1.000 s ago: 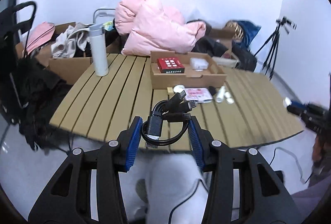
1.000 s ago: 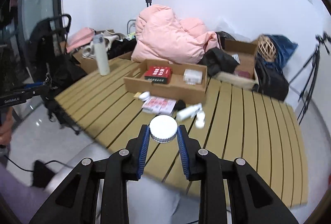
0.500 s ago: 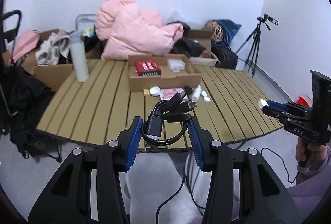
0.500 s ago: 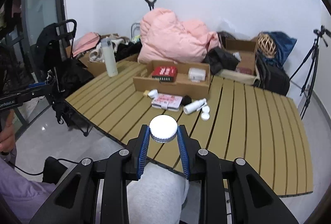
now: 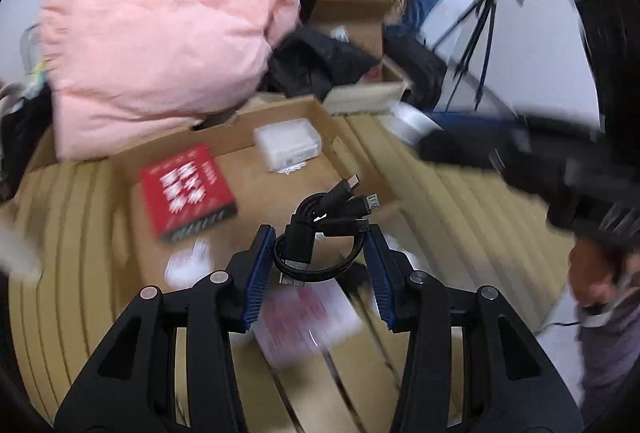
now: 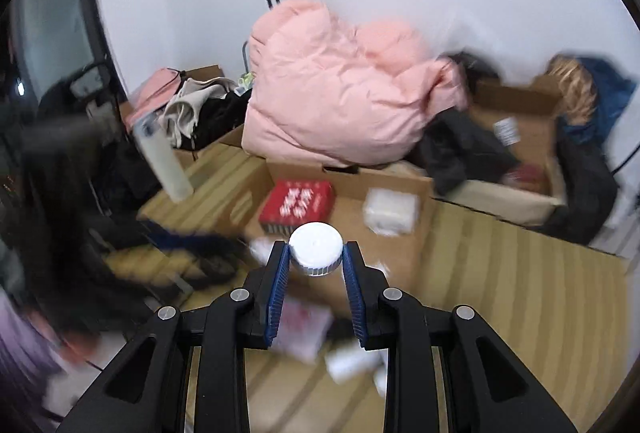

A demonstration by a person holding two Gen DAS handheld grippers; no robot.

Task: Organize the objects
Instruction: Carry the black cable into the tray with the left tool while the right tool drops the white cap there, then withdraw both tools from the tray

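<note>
My left gripper (image 5: 318, 259) is shut on a coiled black cable (image 5: 320, 233) with several plugs sticking up, held above the front of a shallow cardboard tray (image 5: 320, 113). The tray holds a red box (image 5: 186, 189) and a clear plastic case (image 5: 288, 143). My right gripper (image 6: 315, 259) is shut on a white round jar (image 6: 316, 249), held above the same tray (image 6: 400, 181), with the red box (image 6: 298, 205) and clear case (image 6: 390, 211) behind it. The right gripper shows blurred in the left wrist view (image 5: 460, 145).
The tray sits on a slatted wooden table (image 6: 520, 293). A pink jacket (image 6: 340, 85) lies behind it, a white bottle (image 6: 162, 157) at the left. A pink-printed packet (image 5: 304, 317) and small white items lie in front of the tray. A tripod (image 5: 480, 29) stands far right.
Both grippers have moved forward from beyond the table's near edge to over the tray, still holding the cable and the jar. The views are now motion-blurred.
</note>
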